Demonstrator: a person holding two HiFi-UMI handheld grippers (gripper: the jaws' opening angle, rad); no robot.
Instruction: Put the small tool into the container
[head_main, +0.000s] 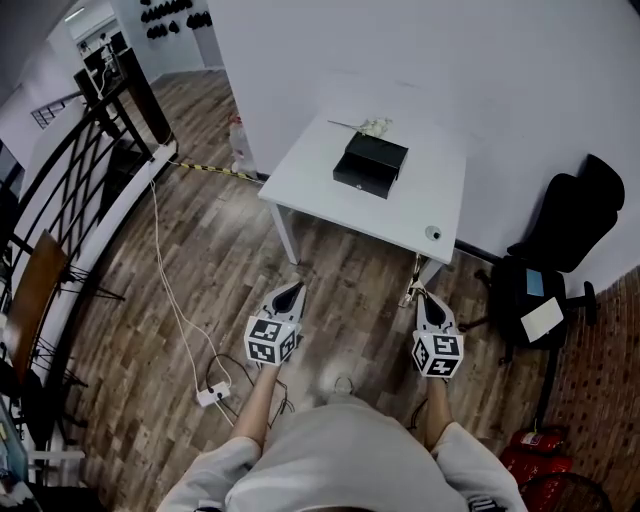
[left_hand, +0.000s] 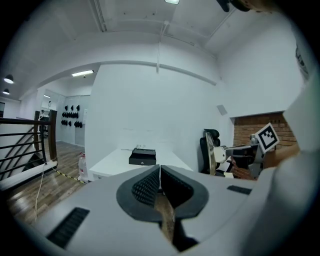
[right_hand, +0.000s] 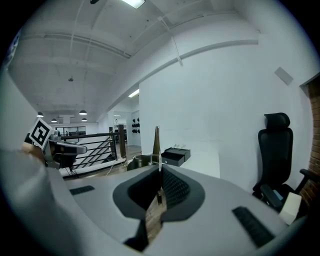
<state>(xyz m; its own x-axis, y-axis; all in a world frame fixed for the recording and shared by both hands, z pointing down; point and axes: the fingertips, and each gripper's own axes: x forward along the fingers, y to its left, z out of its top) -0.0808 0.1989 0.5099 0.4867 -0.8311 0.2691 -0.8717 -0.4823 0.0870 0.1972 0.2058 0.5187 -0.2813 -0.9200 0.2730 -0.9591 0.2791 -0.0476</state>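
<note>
The container, a black box (head_main: 371, 164), sits toward the back of the white table (head_main: 325, 185), ahead of me; it also shows as the black box (left_hand: 142, 157) and black box (right_hand: 176, 155). Both grippers hang over the wooden floor, short of the table's front edge. My right gripper (head_main: 424, 296) is shut on the small tool (head_main: 413, 285), whose thin brownish blade (right_hand: 156, 142) sticks up past the jaw tips. My left gripper (head_main: 291, 288) is shut with nothing in it, its pads (left_hand: 150, 187) pressed together.
A small round thing (head_main: 433, 232) lies at the table's front right corner, with pale bits (head_main: 375, 127) behind the box. A black office chair (head_main: 575, 215) stands right of the table. A railing (head_main: 70, 190) runs along the left. A cable and power strip (head_main: 213, 394) lie on the floor.
</note>
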